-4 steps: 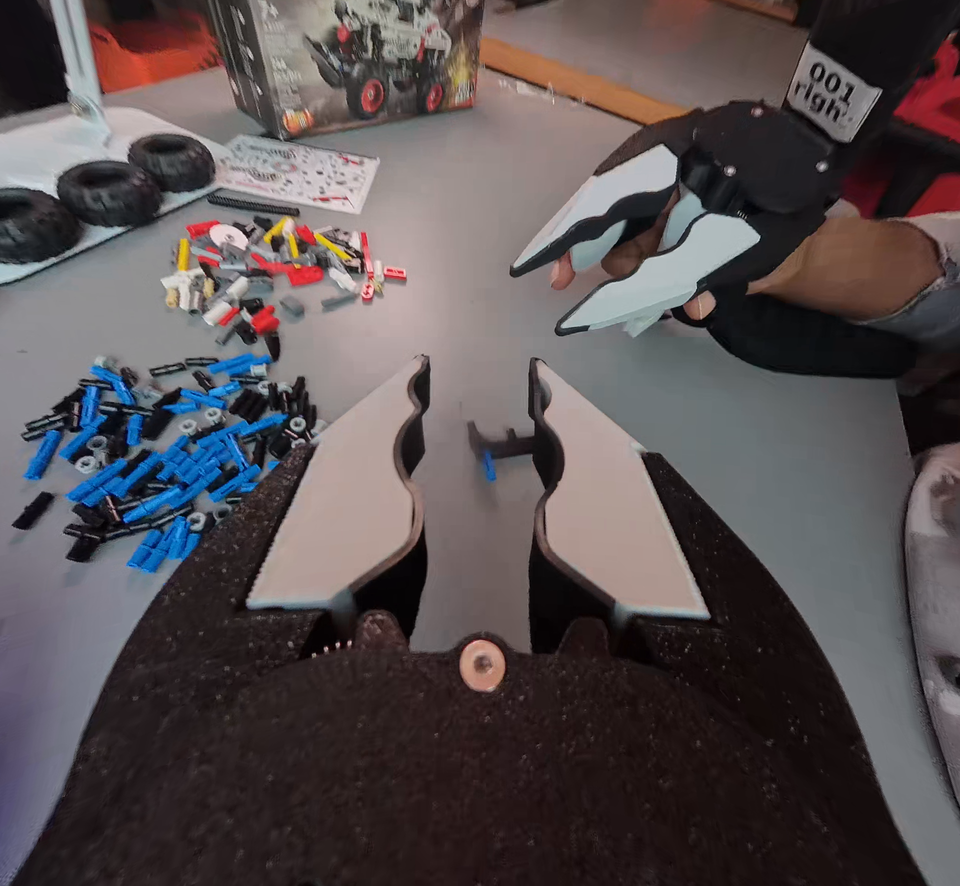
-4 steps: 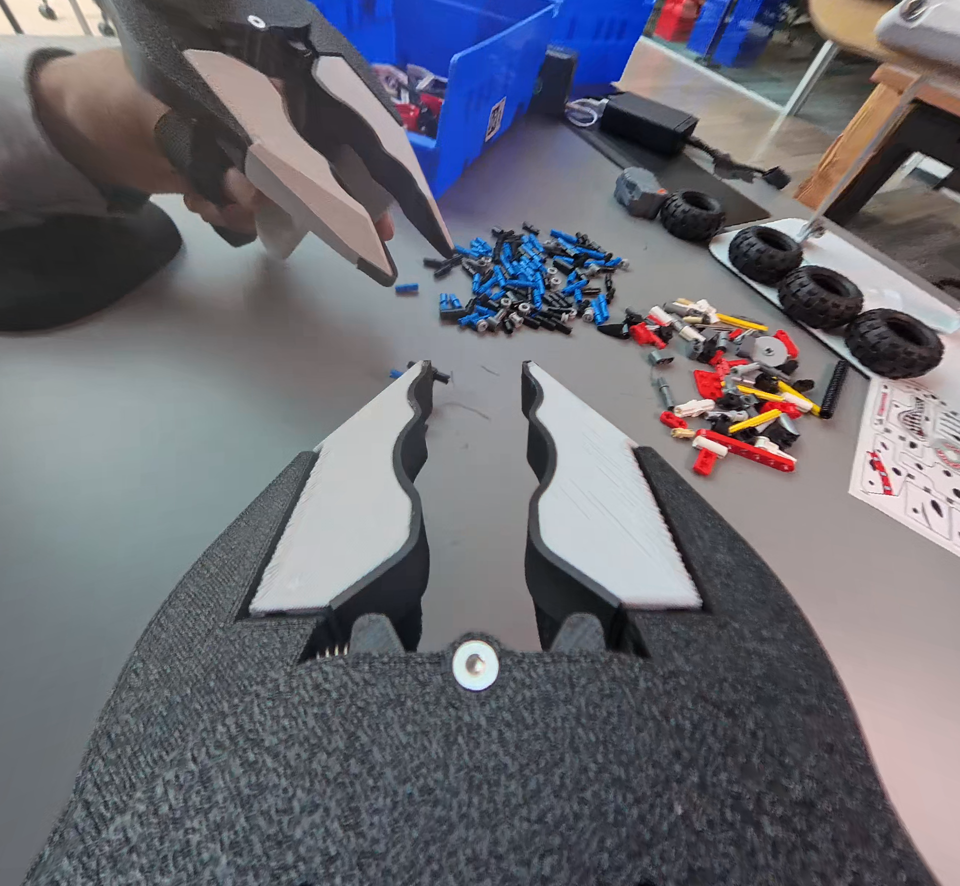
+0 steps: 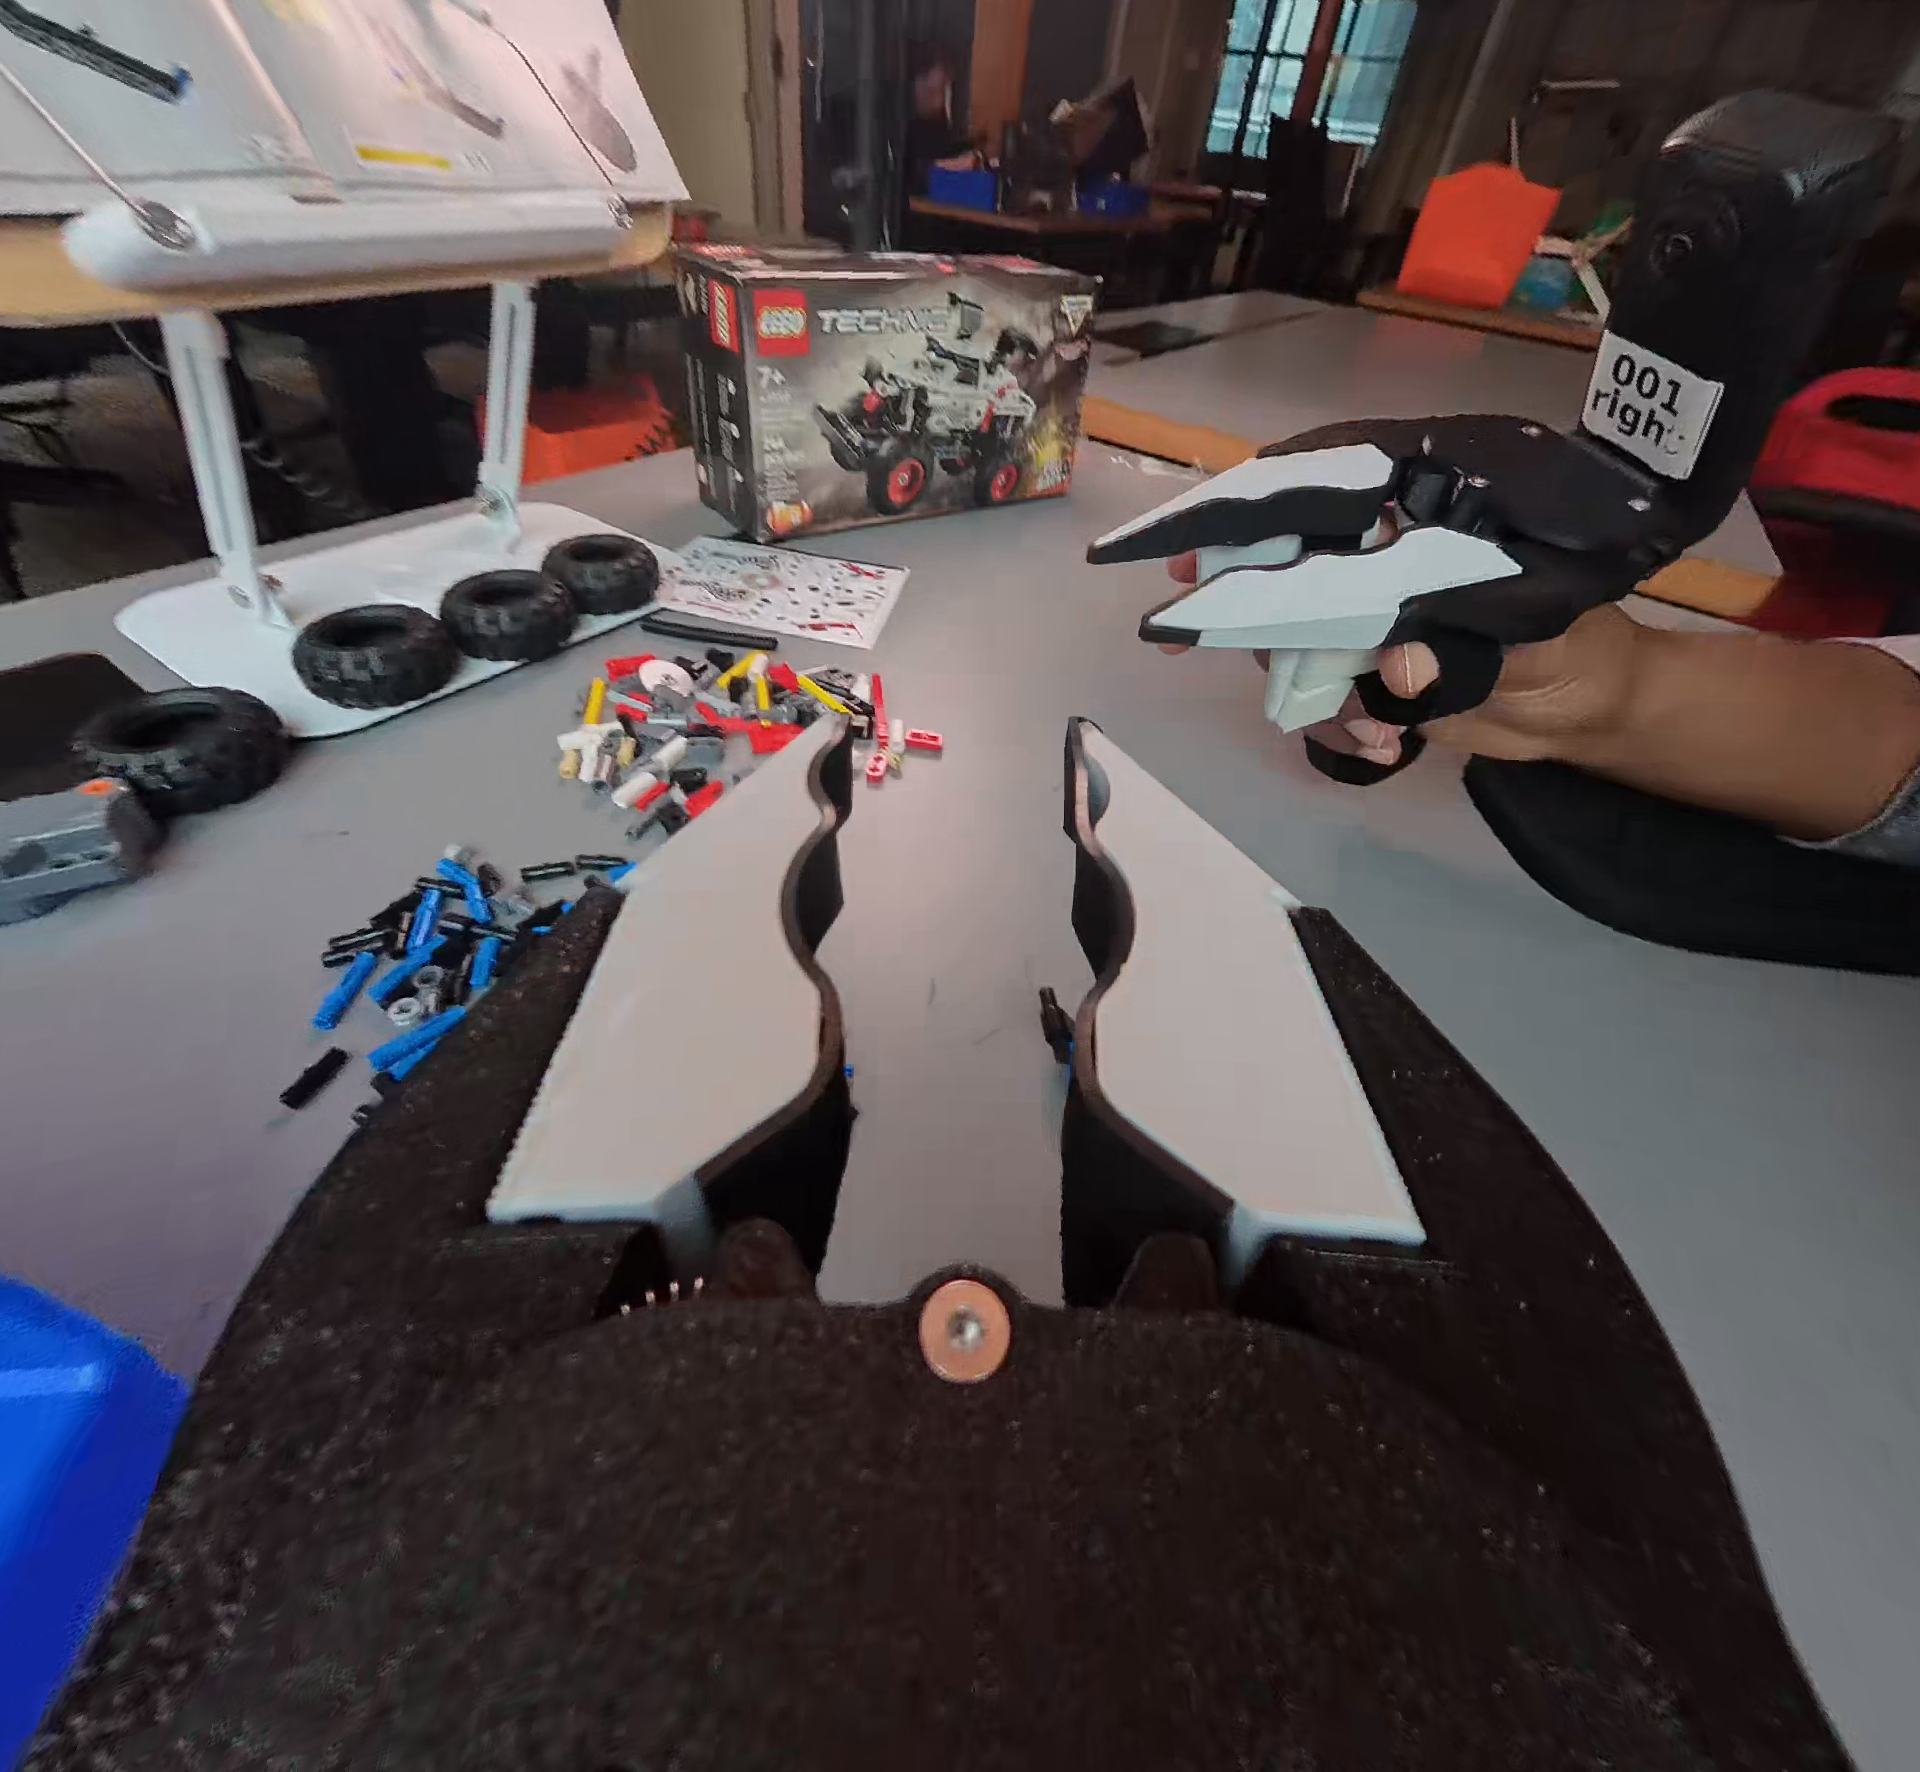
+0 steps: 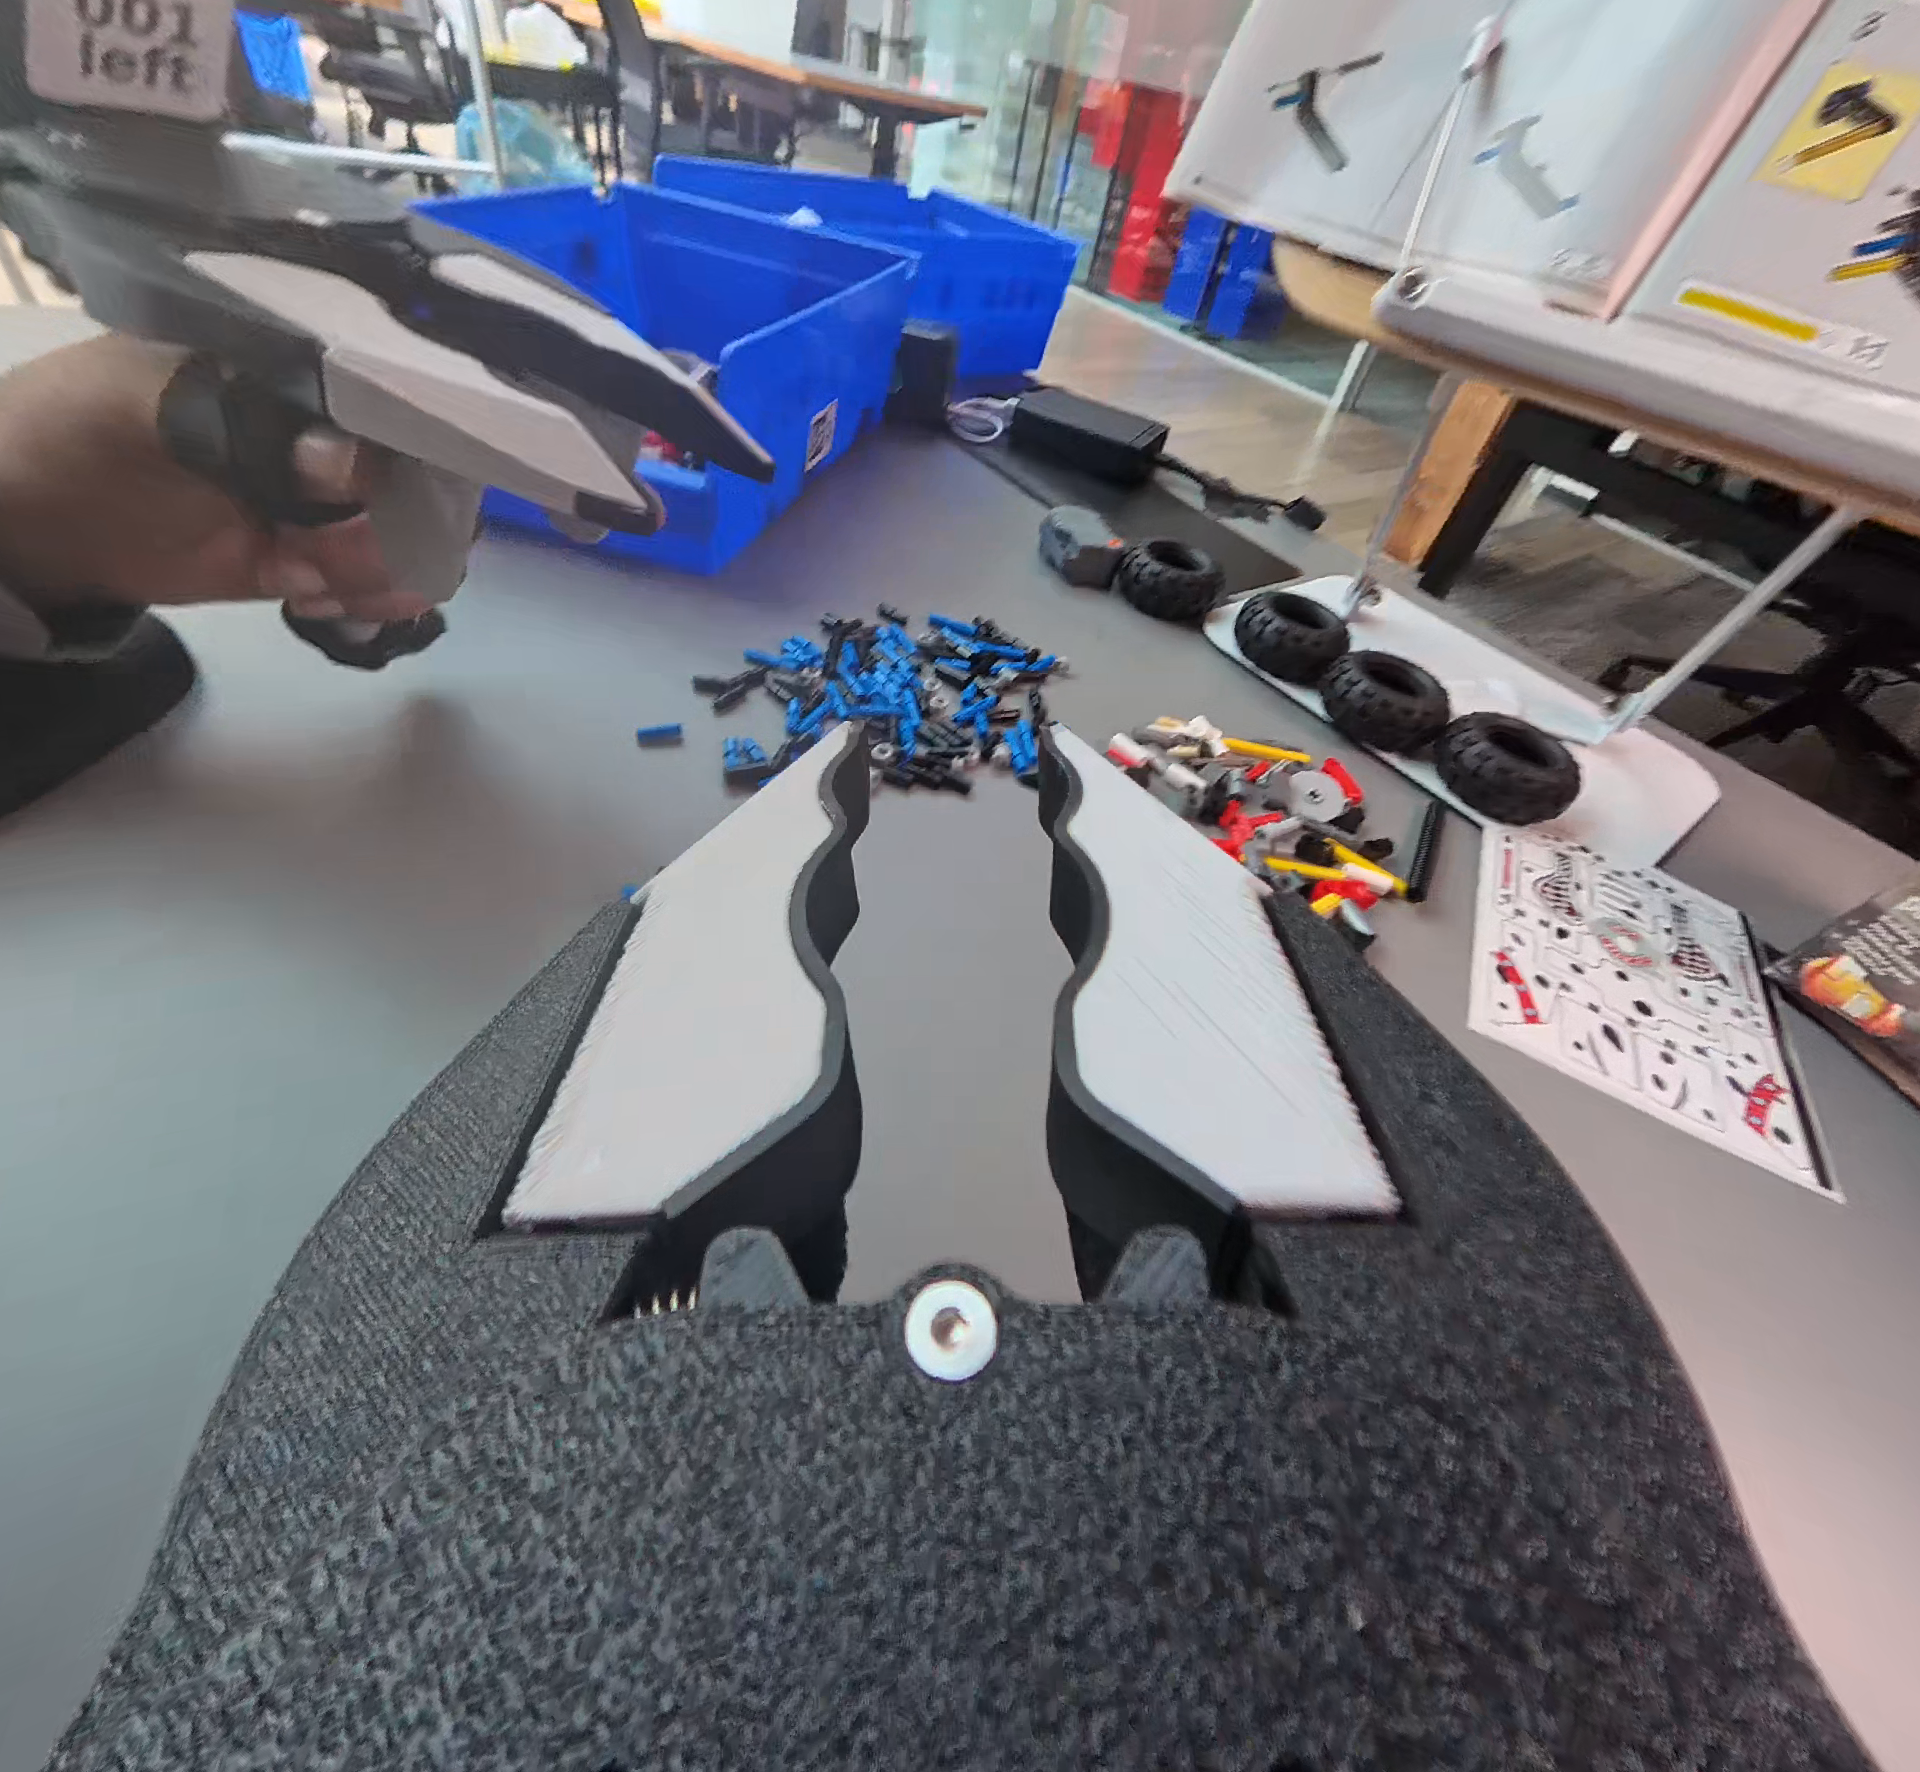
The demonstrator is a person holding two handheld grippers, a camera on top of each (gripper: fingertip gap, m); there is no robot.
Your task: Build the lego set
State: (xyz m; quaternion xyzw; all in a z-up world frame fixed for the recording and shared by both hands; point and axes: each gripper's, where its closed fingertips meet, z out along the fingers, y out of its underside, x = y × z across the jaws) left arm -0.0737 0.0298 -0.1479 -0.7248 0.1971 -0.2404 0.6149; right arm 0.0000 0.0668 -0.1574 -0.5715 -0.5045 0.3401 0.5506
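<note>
Loose Lego parts lie on the grey table [image 3: 1351, 1047]. A pile of blue and black pins [image 3: 436, 953] is left of my left gripper [image 3: 961, 746], and a mixed pile of red, yellow and grey pieces [image 3: 717, 714] lies beyond it. A small dark piece with a blue pin [image 3: 1051, 1026] shows beside the left gripper's right finger, mostly hidden. Both grippers are open and empty, held above the table. My right gripper [image 4: 951, 746] points at the pins [image 4: 904, 694] and the mixed pile [image 4: 1247, 808]. Each gripper shows in the other's view, the right [image 3: 1122, 592] and the left [image 4: 707, 491].
Several black tyres [image 3: 509, 616] sit by a white stand holding the open instruction booklet [image 3: 312, 60]. The set's box [image 3: 883, 392] and a sticker sheet [image 3: 779, 590] lie behind the piles. A grey motor block [image 4: 1075, 543], blue bins [image 4: 727, 320] and a power adapter [image 4: 1091, 434] are at the far side.
Both grippers have tilted up and lifted, so more of the room shows. The small dark piece now lies nearer the base of the left gripper's right finger. Both stay open.
</note>
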